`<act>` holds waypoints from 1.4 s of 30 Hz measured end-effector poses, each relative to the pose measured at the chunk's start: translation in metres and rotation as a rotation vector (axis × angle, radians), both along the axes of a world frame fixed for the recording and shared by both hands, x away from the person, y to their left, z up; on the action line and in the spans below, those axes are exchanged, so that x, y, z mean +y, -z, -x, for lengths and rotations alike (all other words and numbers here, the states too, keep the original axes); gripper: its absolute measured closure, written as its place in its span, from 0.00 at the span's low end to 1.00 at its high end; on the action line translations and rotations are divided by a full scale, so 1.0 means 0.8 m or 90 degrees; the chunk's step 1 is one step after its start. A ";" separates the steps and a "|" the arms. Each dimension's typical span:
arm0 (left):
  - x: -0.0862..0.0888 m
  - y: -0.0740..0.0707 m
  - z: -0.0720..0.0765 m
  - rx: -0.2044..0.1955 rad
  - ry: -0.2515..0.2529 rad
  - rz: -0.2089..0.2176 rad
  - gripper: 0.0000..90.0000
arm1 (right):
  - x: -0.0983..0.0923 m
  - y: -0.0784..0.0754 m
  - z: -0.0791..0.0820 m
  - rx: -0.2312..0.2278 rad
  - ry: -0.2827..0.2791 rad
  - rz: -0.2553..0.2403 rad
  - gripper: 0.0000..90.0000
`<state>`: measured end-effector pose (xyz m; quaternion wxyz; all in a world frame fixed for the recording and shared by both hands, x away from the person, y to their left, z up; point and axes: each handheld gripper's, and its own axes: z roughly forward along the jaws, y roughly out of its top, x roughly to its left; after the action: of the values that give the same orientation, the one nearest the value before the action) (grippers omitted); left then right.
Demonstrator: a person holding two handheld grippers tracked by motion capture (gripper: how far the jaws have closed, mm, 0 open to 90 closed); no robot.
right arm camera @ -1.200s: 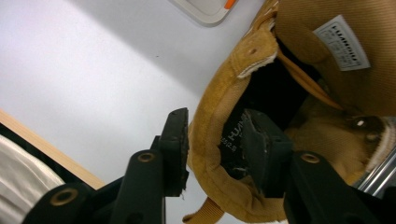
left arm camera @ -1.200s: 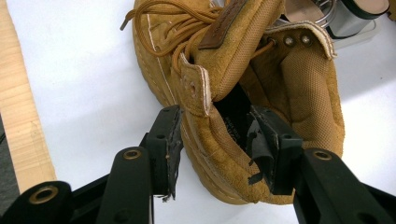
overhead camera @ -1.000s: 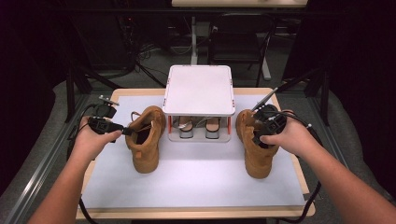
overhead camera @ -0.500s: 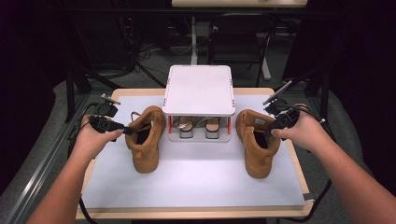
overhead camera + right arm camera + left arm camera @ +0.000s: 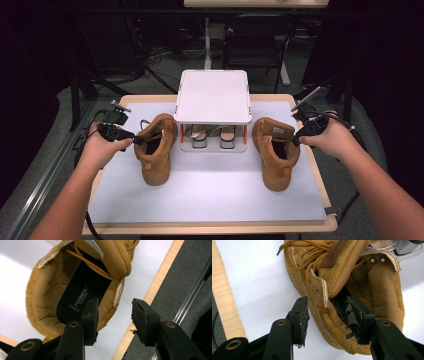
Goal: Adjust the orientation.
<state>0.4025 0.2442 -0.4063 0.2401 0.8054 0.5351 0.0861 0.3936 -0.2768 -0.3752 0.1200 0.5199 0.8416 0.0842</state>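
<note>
While straddling boot collars, left hand-held gripper (image 5: 327, 315) and right hand-held gripper (image 5: 113, 317) both agape, gripping nothing.

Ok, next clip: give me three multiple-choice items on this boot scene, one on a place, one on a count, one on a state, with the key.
1. Where does the white shoe rack stand?
A. at the table's far edge, between the two boots
B. at the near edge, in front of the boots
C. on the floor left of the table

2. How many tan boots stand on the white mat?
A. one
B. two
C. four

3. How do the left gripper jaws stand at the left boot?
A. shut tight, with nothing between them
B. apart, one jaw outside the collar and one inside
C. clamped on the laces

Key: 1 A, the high view shows the rack at the back between the left boot and the right boot; 2 B, one boot each side; 3 B, the left gripper view shows the collar wall between spread jaws.
</note>
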 end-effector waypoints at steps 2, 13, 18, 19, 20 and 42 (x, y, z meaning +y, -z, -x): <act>0.000 0.002 -0.001 -0.001 -0.001 0.001 0.60 | -0.001 0.005 -0.002 0.004 0.003 -0.001 0.63; -0.002 0.012 -0.006 0.018 0.002 -0.009 0.59 | 0.005 0.029 -0.006 0.027 -0.003 0.004 0.62; -0.004 0.017 -0.010 0.027 0.001 -0.013 0.60 | 0.009 0.032 -0.007 0.024 -0.006 -0.001 0.63; -0.005 0.019 -0.011 0.029 0.001 -0.014 0.60 | 0.009 0.032 -0.007 0.026 -0.008 0.001 0.63; -0.006 0.020 -0.013 0.034 0.002 -0.016 0.60 | 0.009 0.033 -0.007 0.027 -0.008 0.002 0.63; -0.027 0.050 -0.035 0.102 0.009 -0.079 0.71 | 0.009 0.046 -0.008 0.031 -0.006 0.009 0.64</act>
<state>0.4304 0.2223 -0.4465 0.1468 0.8269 0.5403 0.0529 0.4002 -0.2696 -0.4120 0.1027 0.5170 0.8472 0.0665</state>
